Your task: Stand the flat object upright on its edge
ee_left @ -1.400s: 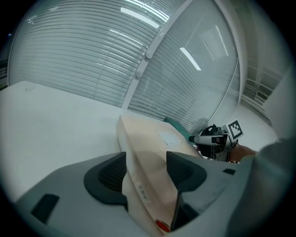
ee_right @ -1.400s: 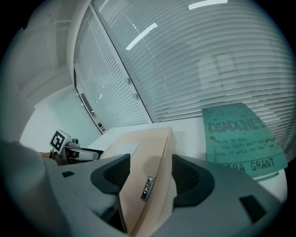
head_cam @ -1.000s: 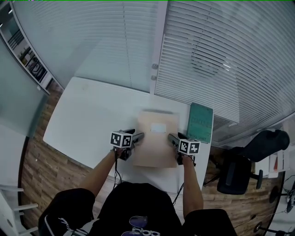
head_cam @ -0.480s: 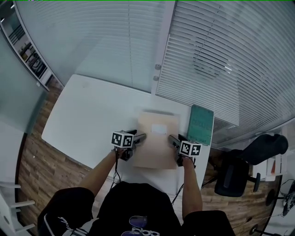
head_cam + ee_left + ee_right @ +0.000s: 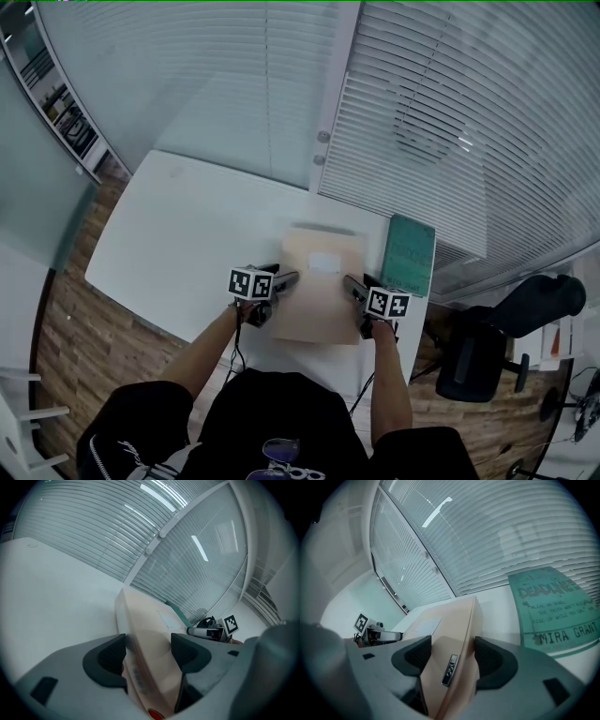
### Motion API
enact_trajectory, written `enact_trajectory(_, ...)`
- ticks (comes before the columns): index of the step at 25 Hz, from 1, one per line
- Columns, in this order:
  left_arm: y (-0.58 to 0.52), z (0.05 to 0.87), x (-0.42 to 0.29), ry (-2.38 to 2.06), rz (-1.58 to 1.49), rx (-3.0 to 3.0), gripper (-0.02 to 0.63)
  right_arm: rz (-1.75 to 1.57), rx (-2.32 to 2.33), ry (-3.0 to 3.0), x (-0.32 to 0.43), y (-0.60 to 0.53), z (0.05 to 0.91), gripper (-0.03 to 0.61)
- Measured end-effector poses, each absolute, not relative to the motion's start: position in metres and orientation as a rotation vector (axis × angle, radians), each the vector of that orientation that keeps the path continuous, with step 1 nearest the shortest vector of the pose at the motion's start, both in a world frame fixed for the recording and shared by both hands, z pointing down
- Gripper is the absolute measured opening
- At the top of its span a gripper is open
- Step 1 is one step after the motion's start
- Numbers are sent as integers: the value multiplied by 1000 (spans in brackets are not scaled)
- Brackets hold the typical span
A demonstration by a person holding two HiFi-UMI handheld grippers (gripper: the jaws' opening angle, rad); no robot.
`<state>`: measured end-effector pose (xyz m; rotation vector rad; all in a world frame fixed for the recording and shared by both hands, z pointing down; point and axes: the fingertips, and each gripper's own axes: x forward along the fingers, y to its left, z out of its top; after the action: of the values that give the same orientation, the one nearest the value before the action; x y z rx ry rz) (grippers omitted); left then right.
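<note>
A flat tan cardboard box (image 5: 319, 300) lies on the white table (image 5: 178, 234) in front of me, label side up. My left gripper (image 5: 286, 277) is at its left edge and my right gripper (image 5: 349, 281) at its right edge. In the left gripper view the box's edge (image 5: 150, 634) fills the gap between the jaws, and both pads rest against it. The right gripper view shows the same: the box (image 5: 450, 625) sits between the two pads, touching both. Across the box, each gripper sees the other: the right gripper (image 5: 211, 629) and the left gripper (image 5: 375, 633).
A green book (image 5: 409, 251) lies flat just right of the box, close to the right gripper and the table's right edge. Glass walls with blinds stand behind the table. A black office chair (image 5: 497, 337) is on the floor at the right.
The head view has shifted a little. Both grippers stay at the box's two side edges, and the box has not visibly moved.
</note>
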<state>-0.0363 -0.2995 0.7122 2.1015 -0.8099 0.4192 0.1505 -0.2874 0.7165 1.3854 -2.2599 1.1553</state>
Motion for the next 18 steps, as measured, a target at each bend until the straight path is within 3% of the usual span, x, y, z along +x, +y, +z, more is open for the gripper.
enact_trajectory(18, -291, 708, -38, -841, 457, 2093, 295, 1135, 1350, -2268, 148, -280, 713, 285)
